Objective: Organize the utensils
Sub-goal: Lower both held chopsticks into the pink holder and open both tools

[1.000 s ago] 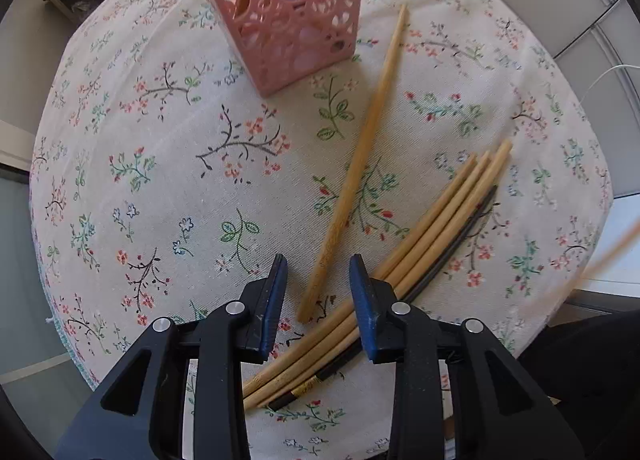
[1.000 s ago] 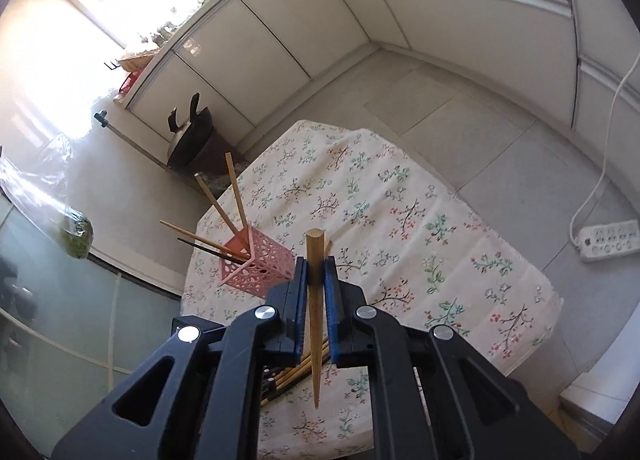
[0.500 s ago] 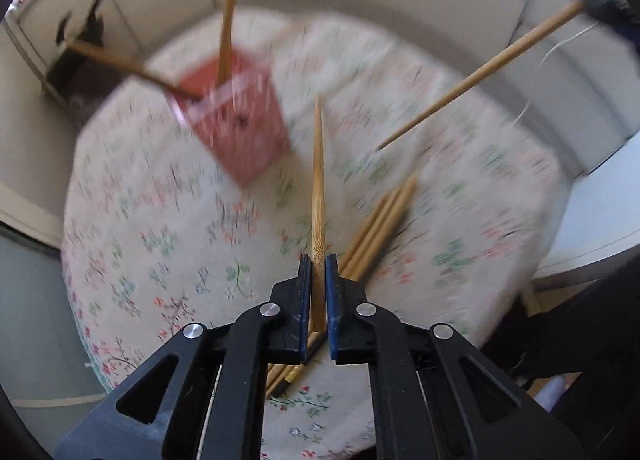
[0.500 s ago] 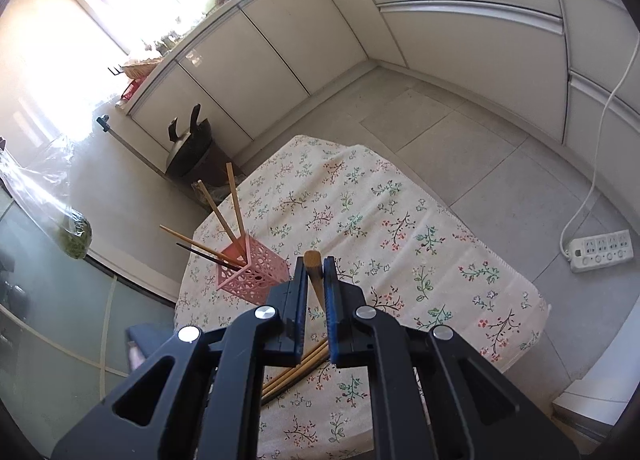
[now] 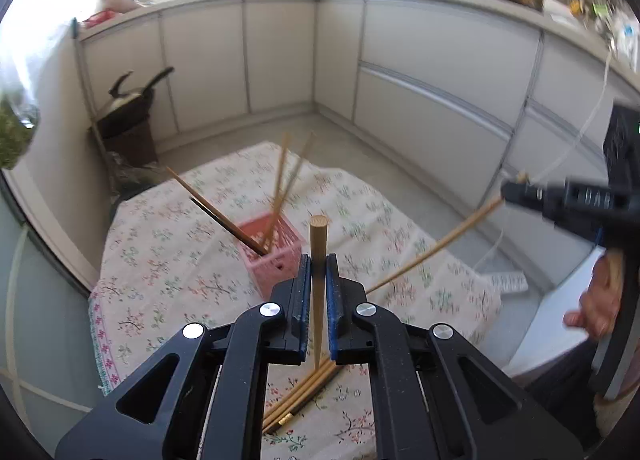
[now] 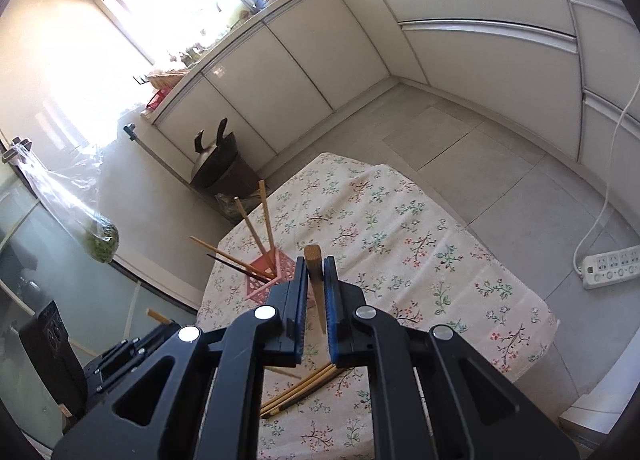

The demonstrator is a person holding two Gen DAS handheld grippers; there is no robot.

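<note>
My left gripper [image 5: 317, 264] is shut on a wooden chopstick [image 5: 318, 244], held upright above the floral table [image 5: 168, 260]. Beyond it stands the pink holder [image 5: 276, 256] with several chopsticks leaning out. A bundle of chopsticks [image 5: 304, 392] lies on the cloth below my fingers. My right gripper [image 6: 316, 268] is shut on another wooden chopstick [image 6: 314, 264], high over the table; the pink holder [image 6: 268, 272] sits to its left and the loose bundle [image 6: 304, 388] lies below. In the left wrist view the right gripper [image 5: 516, 192] shows at the right edge with its chopstick [image 5: 436, 248] slanting down.
White kitchen cabinets [image 5: 400, 60] run along the far walls. A dark stand with a wok [image 6: 216, 164] sits behind the table. A power strip [image 6: 612, 264] lies on the grey floor at right. A person's hand [image 5: 596, 300] shows at the right edge.
My left gripper closed on a chopstick that lay on the cloth and lifted it high, tilting up so the room came into view. The right gripper held its chopstick and rose slightly.
</note>
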